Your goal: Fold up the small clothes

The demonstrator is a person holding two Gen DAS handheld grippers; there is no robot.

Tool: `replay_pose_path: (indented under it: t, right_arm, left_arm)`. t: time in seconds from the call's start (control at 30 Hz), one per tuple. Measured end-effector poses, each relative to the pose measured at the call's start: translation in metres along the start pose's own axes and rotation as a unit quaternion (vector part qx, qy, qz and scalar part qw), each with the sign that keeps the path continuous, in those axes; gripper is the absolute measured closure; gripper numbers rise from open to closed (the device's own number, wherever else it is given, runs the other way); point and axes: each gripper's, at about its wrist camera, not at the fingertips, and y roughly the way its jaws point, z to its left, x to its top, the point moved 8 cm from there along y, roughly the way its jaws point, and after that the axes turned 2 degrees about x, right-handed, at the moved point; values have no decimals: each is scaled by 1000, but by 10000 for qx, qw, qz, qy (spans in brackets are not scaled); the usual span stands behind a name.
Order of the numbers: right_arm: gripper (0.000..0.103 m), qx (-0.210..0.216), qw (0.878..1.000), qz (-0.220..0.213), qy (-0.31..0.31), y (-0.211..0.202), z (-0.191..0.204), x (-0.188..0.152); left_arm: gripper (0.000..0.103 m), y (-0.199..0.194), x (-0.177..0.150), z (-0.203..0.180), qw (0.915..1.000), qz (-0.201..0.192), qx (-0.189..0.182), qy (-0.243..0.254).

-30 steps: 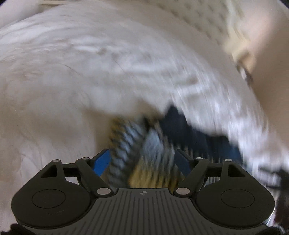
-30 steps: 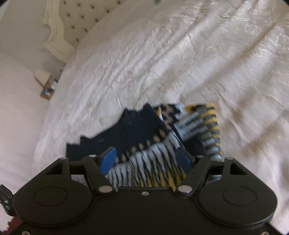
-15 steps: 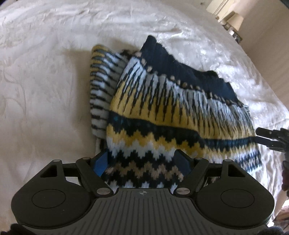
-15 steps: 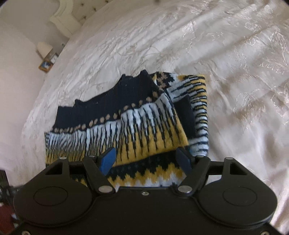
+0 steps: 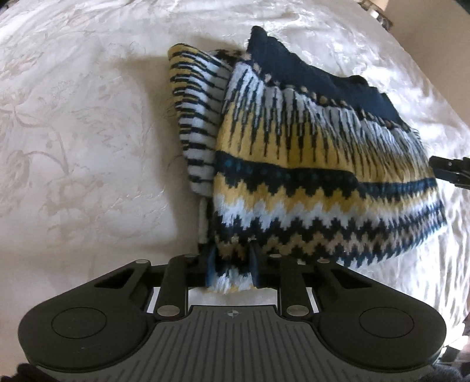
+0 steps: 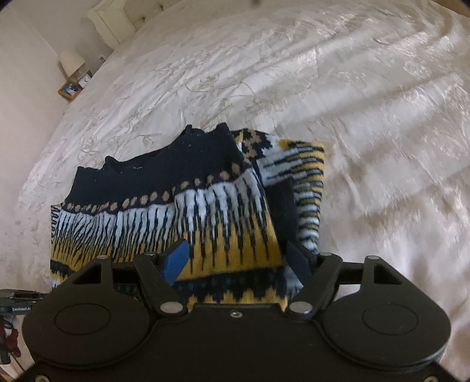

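A patterned knit sweater (image 5: 293,152) in navy, yellow and white lies partly folded on the white bedspread (image 5: 73,132), one sleeve tucked along its side. My left gripper (image 5: 232,261) is shut on the sweater's near hem. In the right wrist view the sweater (image 6: 176,205) lies right in front of my right gripper (image 6: 235,258), whose jaws stand open over the near edge without pinching it. The right gripper's tip shows at the right edge of the left wrist view (image 5: 449,170).
The embroidered white bedspread (image 6: 323,88) spreads all around the sweater. A tufted headboard (image 6: 111,17) and a nightstand with a lamp (image 6: 72,61) stand at the far left in the right wrist view.
My left gripper has closed on the sweater's near hem; it was open half a second ago. Both grippers have drawn nearer to the sweater. The right gripper stays open.
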Motion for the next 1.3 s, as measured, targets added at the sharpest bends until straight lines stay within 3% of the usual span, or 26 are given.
replay_pose_path:
  t: [0.13, 0.17, 0.27, 0.3, 0.43, 0.53, 0.67, 0.77, 1.07, 1.2, 1.3]
  right_arm:
    - [28, -79, 9998, 70, -151, 12, 1, 12]
    - [34, -136, 9996, 155, -173, 17, 0, 14]
    - [70, -452, 9973, 462, -357, 31, -4, 17]
    - [77, -599, 9960, 484, -446, 33, -5, 19]
    - [78, -970, 9921, 493, -618, 38, -13, 25]
    - [75, -1101, 9905, 409, -721, 36, -9, 25]
    - [49, -969, 9944, 94, -404, 23, -10, 21]
    - [31, -766, 9968, -209, -26, 10, -15, 20]
    - [11, -495, 9974, -376, 353, -11, -20, 11]
    - [4, -452, 9977, -327, 389, -14, -26, 7]
    - [1, -408, 9977, -271, 467, -14, -32, 4]
  left_arm:
    - [80, 0, 0, 2, 10000, 14, 3, -52]
    - [80, 1, 0, 2, 10000, 7, 5, -70]
    - [80, 0, 0, 2, 9999, -18, 14, -162]
    - [80, 1, 0, 1, 9999, -26, 28, -163]
    - [80, -3, 0, -1, 9998, 15, 166, -108]
    - [80, -18, 5, -4, 9994, -37, 301, -191]
    - [78, -55, 26, -23, 9980, -545, 207, -240]
    - [66, -64, 47, -50, 9965, -813, 203, 59]
    - [41, -6, 90, -148, 9858, -946, 227, 1371]
    - [32, 27, 96, -158, 9779, -743, 858, 1753]
    - [27, 54, 103, -146, 9812, -512, 1059, 1532]
